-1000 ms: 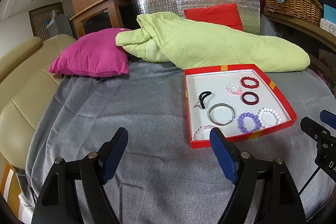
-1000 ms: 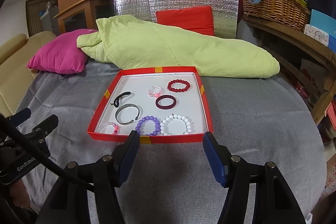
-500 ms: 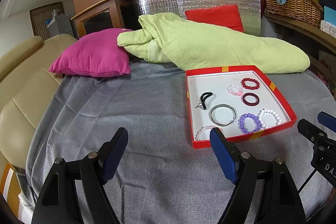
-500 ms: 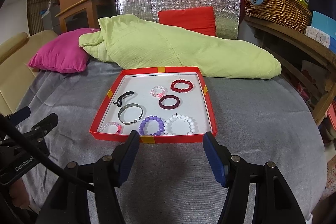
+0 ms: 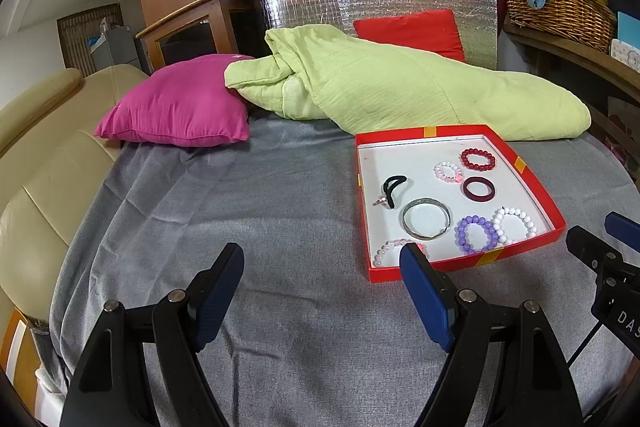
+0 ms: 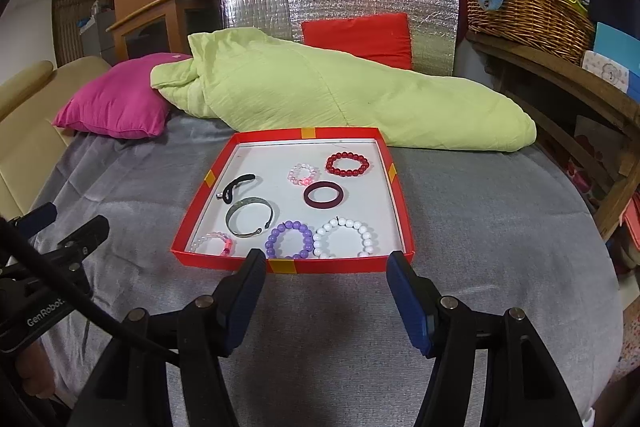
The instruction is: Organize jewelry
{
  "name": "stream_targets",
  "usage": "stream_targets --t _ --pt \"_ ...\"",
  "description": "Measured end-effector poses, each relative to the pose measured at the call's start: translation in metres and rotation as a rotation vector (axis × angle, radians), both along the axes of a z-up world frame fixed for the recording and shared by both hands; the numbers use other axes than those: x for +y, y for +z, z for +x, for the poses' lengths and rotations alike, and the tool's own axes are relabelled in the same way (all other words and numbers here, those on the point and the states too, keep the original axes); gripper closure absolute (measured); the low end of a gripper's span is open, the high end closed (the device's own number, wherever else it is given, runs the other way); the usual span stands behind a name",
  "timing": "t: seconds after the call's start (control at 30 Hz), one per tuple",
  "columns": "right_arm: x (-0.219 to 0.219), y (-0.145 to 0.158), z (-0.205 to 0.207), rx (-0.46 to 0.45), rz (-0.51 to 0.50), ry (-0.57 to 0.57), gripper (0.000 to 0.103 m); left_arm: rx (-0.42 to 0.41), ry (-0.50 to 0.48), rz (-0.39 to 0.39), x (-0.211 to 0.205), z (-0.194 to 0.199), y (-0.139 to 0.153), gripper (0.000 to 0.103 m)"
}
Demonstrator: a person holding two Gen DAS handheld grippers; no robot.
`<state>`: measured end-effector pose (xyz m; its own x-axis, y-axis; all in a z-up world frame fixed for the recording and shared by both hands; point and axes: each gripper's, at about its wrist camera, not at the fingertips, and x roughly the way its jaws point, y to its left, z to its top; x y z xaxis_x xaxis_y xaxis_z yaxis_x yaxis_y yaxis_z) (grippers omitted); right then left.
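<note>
A grey cloth (image 6: 460,227) covers the whole surface, with a lime-green quilt (image 6: 340,99) heaped along its far side and a pink cushion (image 6: 116,103) to the left of it. On the cloth, just in front of the quilt, sits the shallow red tray (image 6: 400,203), and every piece of jewelry I can see lies inside it, each apart from the next or barely touching. That would suit pieces already laid out as well as pieces waiting to be sorted. The tray looks like light card and would slide or flex if nudged by a rim. The metal bangle (image 6: 250,217) is stiff and slick, best pinched across its band. The dark maroon ring-bangle (image 6: 324,194) is rigid too. The white bead bracelet (image 6: 345,237), the purple one (image 6: 290,239) touching it, the red one (image 6: 347,164) and the two pale pink ones (image 6: 304,174) (image 6: 212,243) look light and floppy, likely to sag and roll, so take them across the beads. The thin black band (image 6: 236,187) with its small metal end is limp. The left gripper (image 5: 320,279) and right gripper (image 6: 326,279) both stand wide apart and empty, short of the tray's near edge. Against a second ago, the tray sits a little farther up in both views, so both grippers seem to have drawn slightly back; nothing inside has shifted.
</note>
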<state>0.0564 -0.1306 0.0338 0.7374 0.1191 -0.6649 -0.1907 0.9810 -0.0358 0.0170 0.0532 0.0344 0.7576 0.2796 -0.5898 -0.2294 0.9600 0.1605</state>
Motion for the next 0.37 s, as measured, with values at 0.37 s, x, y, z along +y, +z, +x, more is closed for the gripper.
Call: stream_targets --t 0.37 --pt "-0.012 0.002 0.005 -0.001 0.017 -0.010 0.037 -0.007 -0.029 -0.025 0.000 0.001 -0.002 0.022"
